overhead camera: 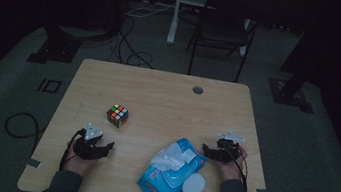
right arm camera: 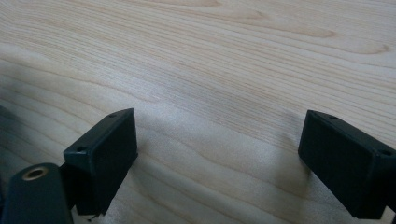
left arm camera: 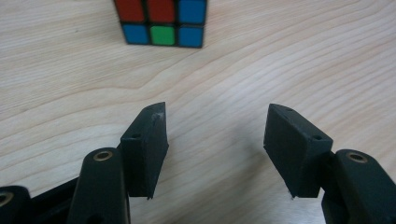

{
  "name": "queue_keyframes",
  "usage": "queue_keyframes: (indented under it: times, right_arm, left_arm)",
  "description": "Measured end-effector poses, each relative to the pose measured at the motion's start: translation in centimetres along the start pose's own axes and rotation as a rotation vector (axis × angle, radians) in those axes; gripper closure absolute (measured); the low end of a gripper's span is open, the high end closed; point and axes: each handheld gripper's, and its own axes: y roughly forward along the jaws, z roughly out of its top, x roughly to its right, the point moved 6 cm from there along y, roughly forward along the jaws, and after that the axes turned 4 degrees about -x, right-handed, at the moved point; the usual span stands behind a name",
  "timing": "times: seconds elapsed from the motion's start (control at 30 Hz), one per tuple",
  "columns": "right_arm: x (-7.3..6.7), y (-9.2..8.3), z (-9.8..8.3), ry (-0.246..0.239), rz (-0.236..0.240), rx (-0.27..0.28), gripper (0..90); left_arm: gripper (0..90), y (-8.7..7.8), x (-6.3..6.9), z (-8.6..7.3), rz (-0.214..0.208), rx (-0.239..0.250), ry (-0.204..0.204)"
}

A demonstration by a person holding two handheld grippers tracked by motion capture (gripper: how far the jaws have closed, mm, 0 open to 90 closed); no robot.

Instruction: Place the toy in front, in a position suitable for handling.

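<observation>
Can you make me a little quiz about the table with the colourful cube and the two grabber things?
1. True or false: the left gripper is holding the puzzle cube.
2. What lies between the two grippers on the table: A) a book, B) a blue pack of wipes, C) a cup?
3. Fill the gap: the pack's round white lid is flipped ____.

Key
1. False. Its jaws stand open with bare wood between them, and the cube sits farther off.
2. B. A white wipe sticks out of it, and the right gripper is beside it, jaws open and nothing in them.
3. Open.
</observation>
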Motion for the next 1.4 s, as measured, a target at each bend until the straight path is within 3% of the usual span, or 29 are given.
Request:
queue_keyframes:
  times: [0.27, 0.67, 0.8, 0.83, 1.03, 1.4]
  right_arm:
    - [0.0, 0.0, 0.0, 0.0, 0.0, 0.0, 12.0]
    - [0.0, 0.0, 0.0, 0.0, 0.0, 0.0, 11.9]
    - [0.0, 0.0, 0.0, 0.001, 0.0, 0.0, 12.0]
    - [0.0, 0.0, 0.0, 0.001, -0.001, 0.0, 12.0]
    - [0.0, 0.0, 0.0, 0.003, -0.003, 0.001, 12.0]
    - [0.0, 0.0, 0.0, 0.004, -0.003, 0.001, 12.0]
  left_arm:
    - [40.2, -1.2, 1.8, 0.1, -0.052, 0.031, 0.022]
    - [40.5, -3.1, 6.6, -0.1, -0.151, 0.062, 0.097]
    - [41.3, -3.5, 7.5, -0.1, -0.178, 0.065, 0.108]
    - [41.9, -4.1, 8.7, -0.1, -0.216, 0.072, 0.121]
    - [42.8, -4.9, 11.3, -0.2, -0.286, 0.073, 0.148]
    - [45.8, -4.5, 14.6, -0.8, -0.391, 0.035, 0.204]
